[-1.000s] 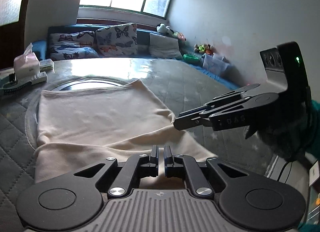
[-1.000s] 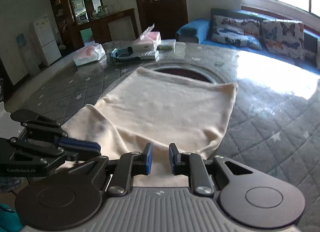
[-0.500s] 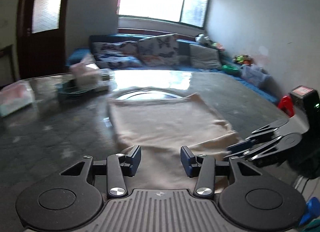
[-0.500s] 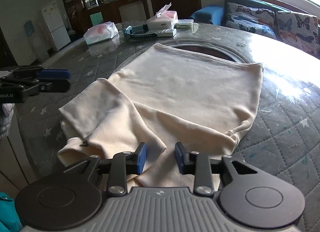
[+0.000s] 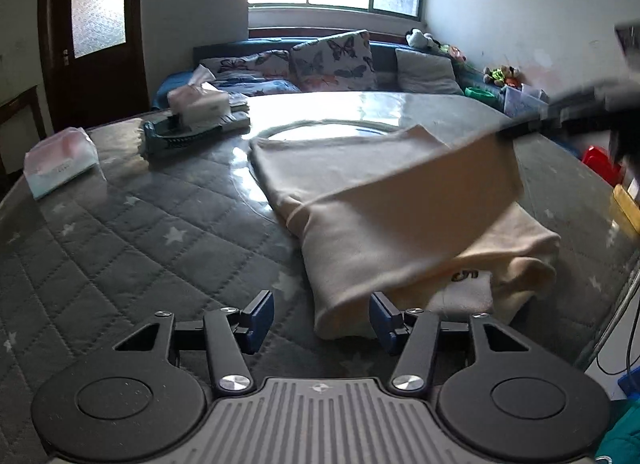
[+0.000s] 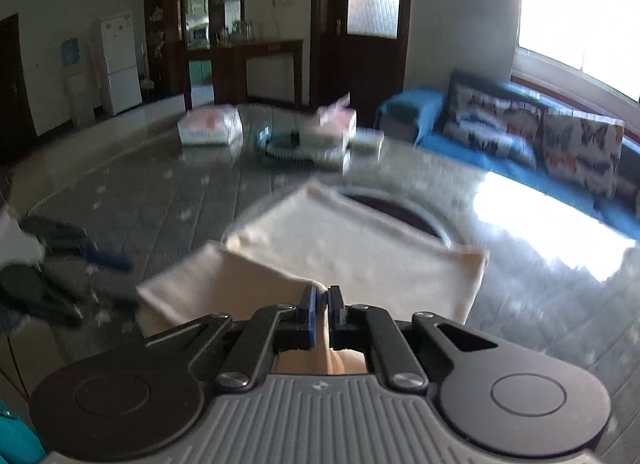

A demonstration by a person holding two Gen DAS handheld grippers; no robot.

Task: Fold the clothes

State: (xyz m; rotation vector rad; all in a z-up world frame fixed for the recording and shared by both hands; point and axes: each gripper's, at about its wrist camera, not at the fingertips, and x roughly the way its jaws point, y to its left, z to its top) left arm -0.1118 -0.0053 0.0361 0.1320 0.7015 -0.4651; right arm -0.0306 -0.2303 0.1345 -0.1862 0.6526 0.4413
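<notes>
- The cream garment [image 5: 360,200] lies on the grey quilted worktop [image 5: 132,232], its far edge over the round glass inset [image 5: 320,129] at the worktop's centre.
- The right gripper [image 6: 322,300] has its jaws pressed together on a corner of the garment, and cloth bunches between and behind its fingers.
- In the left wrist view that gripper enters from 2 o'clock, blurred, and holds a flap of the garment lifted off the worktop.
- The left gripper [image 5: 322,318] has its jaws wide apart and grips nothing; the garment's near fold sits between its fingers, closer to the right one.
- A tissue box [image 5: 199,103] and a wrapped tissue pack [image 5: 60,162] sit at about 10 o'clock on the worktop, well apart from the garment.
</notes>
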